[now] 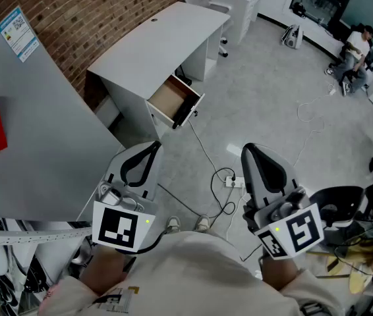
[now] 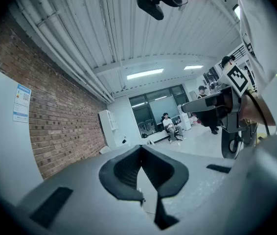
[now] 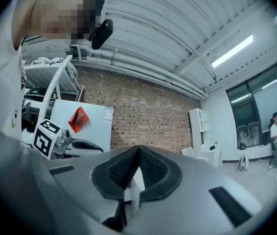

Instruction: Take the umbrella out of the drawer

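A white desk stands against the brick wall, and its drawer is pulled open. I see the drawer's brown inside, but no umbrella shows in any view. My left gripper and right gripper are held side by side above the floor, well short of the drawer. Both point level toward it. In the left gripper view the left gripper has its jaws closed together on nothing. In the right gripper view the right gripper is likewise shut and empty.
A large white board with a red paper leans at the left. A power strip and cables lie on the floor between me and the desk. A black chair is at the right, a seated person far back right, and shelving at the lower left.
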Tool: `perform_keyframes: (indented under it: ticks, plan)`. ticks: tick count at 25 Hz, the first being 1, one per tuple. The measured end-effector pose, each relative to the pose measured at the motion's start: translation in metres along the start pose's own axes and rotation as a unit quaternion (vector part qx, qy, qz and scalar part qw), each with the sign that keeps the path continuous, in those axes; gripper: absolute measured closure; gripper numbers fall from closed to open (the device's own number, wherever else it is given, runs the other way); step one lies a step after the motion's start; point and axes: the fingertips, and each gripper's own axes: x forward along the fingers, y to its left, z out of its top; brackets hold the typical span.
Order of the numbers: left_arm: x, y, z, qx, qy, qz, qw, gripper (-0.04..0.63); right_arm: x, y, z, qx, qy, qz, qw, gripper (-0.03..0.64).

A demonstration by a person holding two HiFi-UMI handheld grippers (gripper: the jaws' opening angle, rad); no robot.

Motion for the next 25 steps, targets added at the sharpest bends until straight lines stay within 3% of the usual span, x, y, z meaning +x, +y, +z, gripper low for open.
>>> perform_keyframes:
  ticks: [11,25]
  plan:
    - [0.001,-0.005,0.0,0.001,0.002,-0.001,1.0,0.588,-0.004,-0.007,-0.003,0.02,-0.006,-0.006,1.0,0.61]
    - [0.02,-0.029,0.001,0.008,0.019,-0.002,0.9998,0.588,-0.013,-0.027,-0.019,0.029,0.006,0.016,0.999,0.61]
